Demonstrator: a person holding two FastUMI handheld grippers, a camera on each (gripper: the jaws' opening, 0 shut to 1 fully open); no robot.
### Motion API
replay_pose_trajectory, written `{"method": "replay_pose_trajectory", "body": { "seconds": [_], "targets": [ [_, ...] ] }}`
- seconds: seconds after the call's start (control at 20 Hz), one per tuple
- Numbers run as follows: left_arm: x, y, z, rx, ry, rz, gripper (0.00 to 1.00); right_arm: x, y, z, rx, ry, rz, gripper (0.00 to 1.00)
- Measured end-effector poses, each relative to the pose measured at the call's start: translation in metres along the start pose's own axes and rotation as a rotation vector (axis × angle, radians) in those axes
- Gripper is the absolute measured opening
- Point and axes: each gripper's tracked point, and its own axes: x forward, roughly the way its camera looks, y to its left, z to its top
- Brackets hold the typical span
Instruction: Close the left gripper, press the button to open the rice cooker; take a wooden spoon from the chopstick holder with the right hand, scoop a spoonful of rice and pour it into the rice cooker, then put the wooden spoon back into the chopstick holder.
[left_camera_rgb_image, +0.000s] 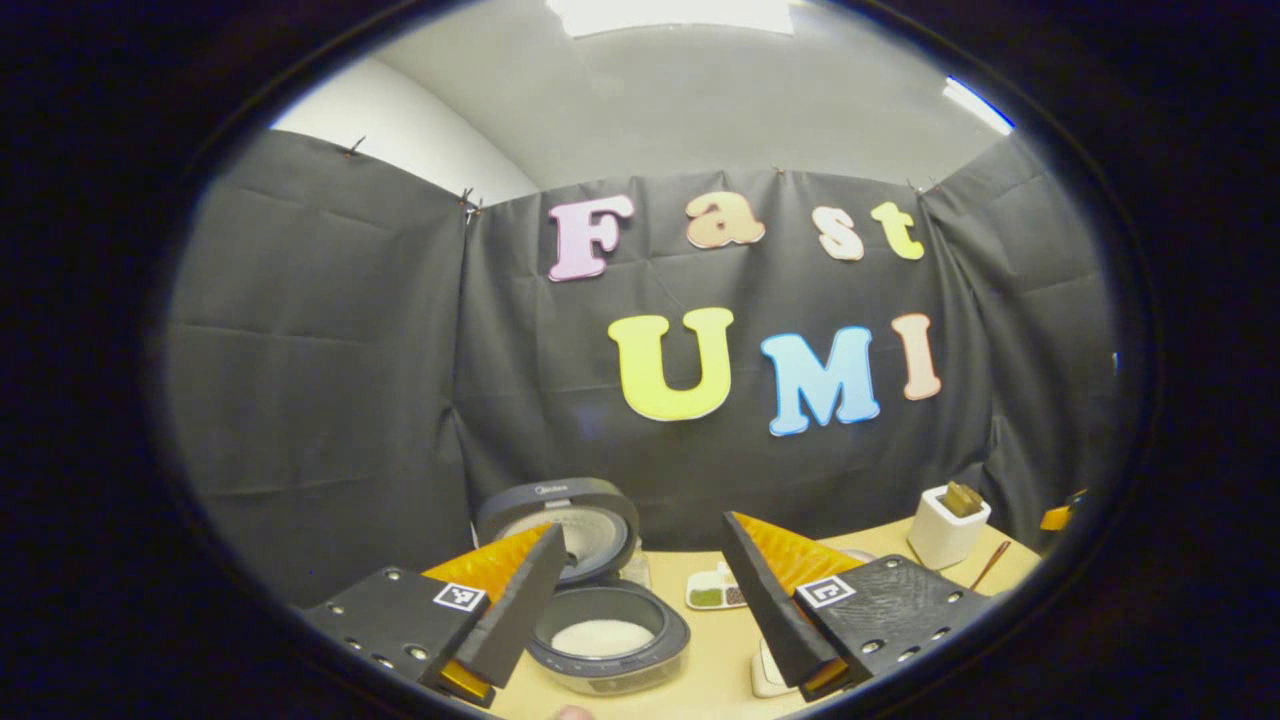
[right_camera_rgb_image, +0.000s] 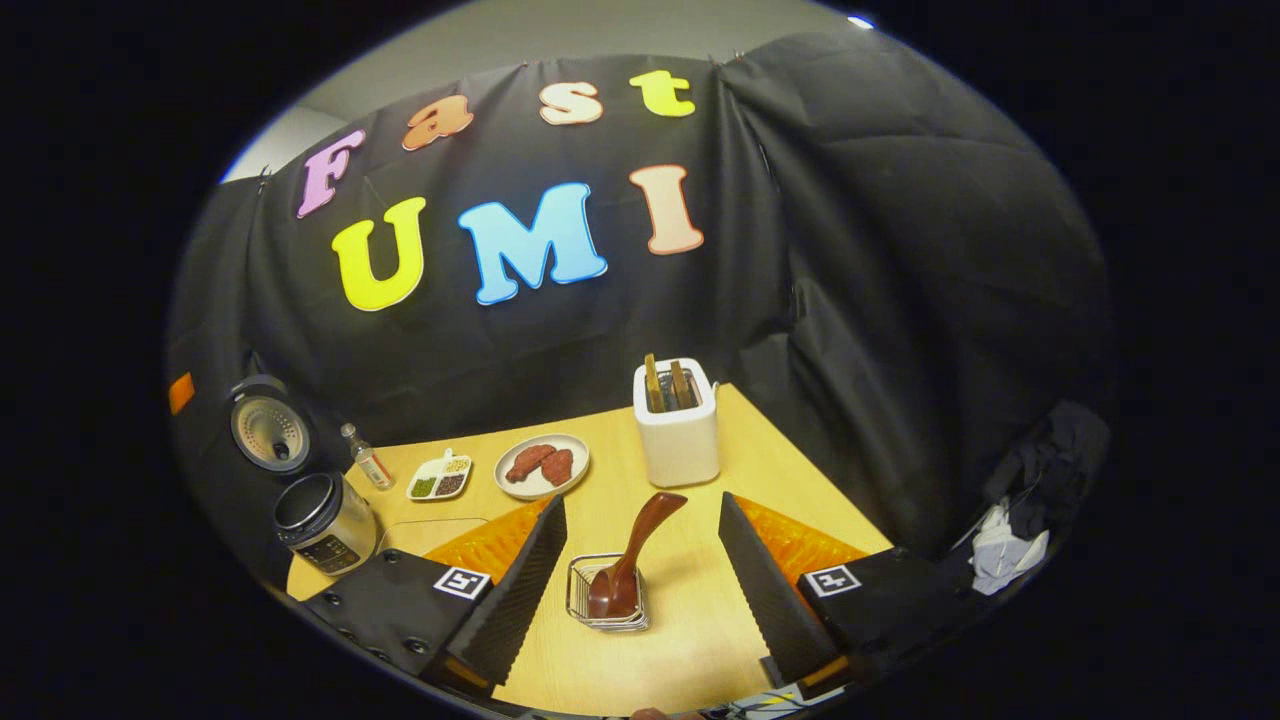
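The rice cooker (left_camera_rgb_image: 605, 600) stands at the tabletop's (right_camera_rgb_image: 690, 640) left edge with its lid (left_camera_rgb_image: 560, 525) swung up and white rice showing in the pot, so the button step looks done. The left gripper (left_camera_rgb_image: 640, 600) hangs near it with its fingers spread apart and nothing between them. The right gripper (right_camera_rgb_image: 640, 590) is also spread and empty, poised on either side of the wire chopstick holder (right_camera_rgb_image: 608, 592) near the tabletop's front edge, touching neither it nor the wooden spoon (right_camera_rgb_image: 630, 560). The spoon stands in the holder, bowl down, its handle leaning up and away toward the white toaster (right_camera_rgb_image: 678, 420) at the back edge. It is likely light, stiff and smooth, so it could slip or pivot in a loose pinch; the flat of the handle above the holder's rim seems the best place to take hold. The holder looks light too and may lift or slide with the spoon if pulled at an angle. A plate (right_camera_rgb_image: 542, 465) and a small divided dish (right_camera_rgb_image: 440, 477) lie well apart.
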Motion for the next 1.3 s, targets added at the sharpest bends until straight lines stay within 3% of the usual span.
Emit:
{"method": "replay_pose_trajectory", "body": {
  "seconds": [0.1,0.15,0.2,0.25,0.5,0.75,0.95,1.0,1.05,1.2,1.3],
  "targets": [
    [-0.017,-0.025,-0.02,-0.003,0.044,-0.018,0.98,0.015,-0.005,-0.014,0.051,0.068,0.03,0.93],
    [-0.025,-0.032,-0.029,0.003,0.066,-0.021,0.99,0.022,-0.006,-0.021,0.074,0.102,0.047,0.98],
    [-0.033,-0.038,-0.036,0.016,0.089,-0.015,0.98,0.03,-0.006,-0.026,0.093,0.13,0.065,0.93],
    [-0.04,-0.044,-0.043,0.029,0.11,-0.006,0.98,0.036,-0.008,-0.032,0.109,0.156,0.081,0.98],
    [-0.064,-0.075,-0.061,0.047,0.176,0.032,0.97,0.081,-0.01,-0.048,0.175,0.249,0.142,0.98],
    [-0.087,-0.075,-0.071,0.1,0.223,0.113,0.98,0.113,-0.008,-0.072,0.236,0.348,0.181,0.98],
    [-0.112,-0.077,-0.097,0.047,0.296,0.169,0.97,0.144,0.002,-0.087,0.232,0.413,0.191,0.98],
    [-0.117,-0.076,-0.102,0.036,0.307,0.183,0.97,0.149,0.006,-0.085,0.241,0.422,0.2,0.89],
    [-0.122,-0.075,-0.106,0.026,0.316,0.195,0.98,0.156,0.009,-0.087,0.247,0.431,0.207,0.93],
    [-0.13,-0.071,-0.116,0.004,0.342,0.233,0.98,0.165,0.01,-0.087,0.264,0.455,0.197,0.44],
    [-0.134,-0.074,-0.115,-0.034,0.34,0.243,0.98,0.162,0.009,-0.087,0.272,0.469,0.193,0.3]
  ]
}}
